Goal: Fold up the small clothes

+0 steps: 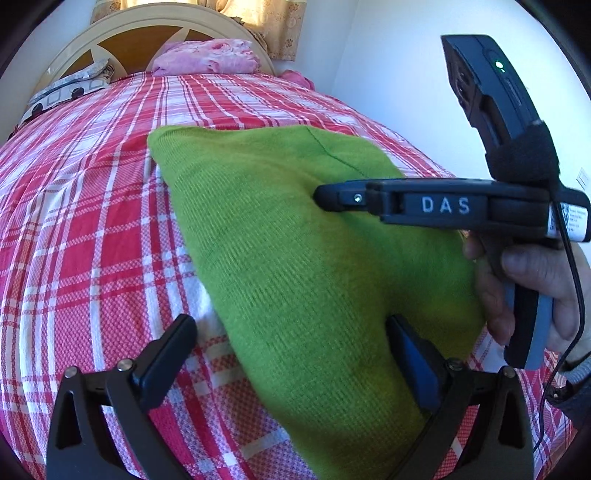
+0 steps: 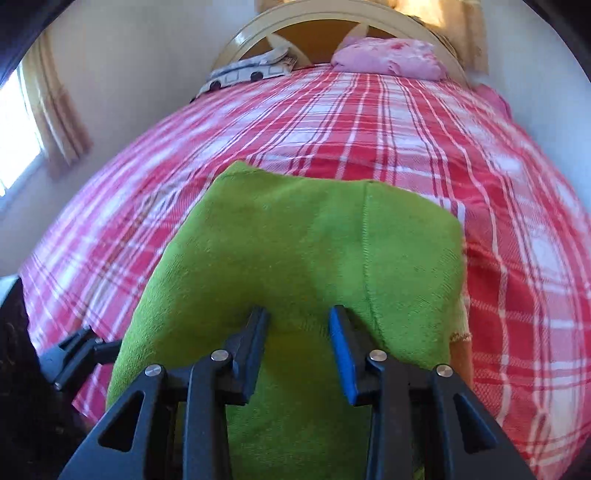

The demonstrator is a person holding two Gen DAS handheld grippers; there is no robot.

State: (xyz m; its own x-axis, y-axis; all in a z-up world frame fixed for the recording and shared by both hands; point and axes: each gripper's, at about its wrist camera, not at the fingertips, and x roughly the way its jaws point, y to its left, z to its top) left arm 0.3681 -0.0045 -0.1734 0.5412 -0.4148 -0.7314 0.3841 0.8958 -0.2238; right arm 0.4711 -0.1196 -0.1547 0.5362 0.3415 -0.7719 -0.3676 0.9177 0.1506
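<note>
Right tool (image 2: 299, 314) angled downward, fingers partly spread, tips pressed into green knit garment (image 2: 303, 251); whether it pinches fabric cannot be told. Left tool (image 1: 291, 336) spread wide, straddling the garment's near edge. Garment lies on red plaid bedspread (image 1: 92, 221). Pink pillow (image 1: 207, 55) at headboard

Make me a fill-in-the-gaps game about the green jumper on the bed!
1. The green garment lies on a bedspread checked in ____ and white.
2. The pillow by the headboard is ____.
3. White letters on the side of the right gripper spell ____.
4. The left gripper has its jaws ____, one finger on either side of the garment's edge.

Missing words: red; pink; DAS; open
</note>
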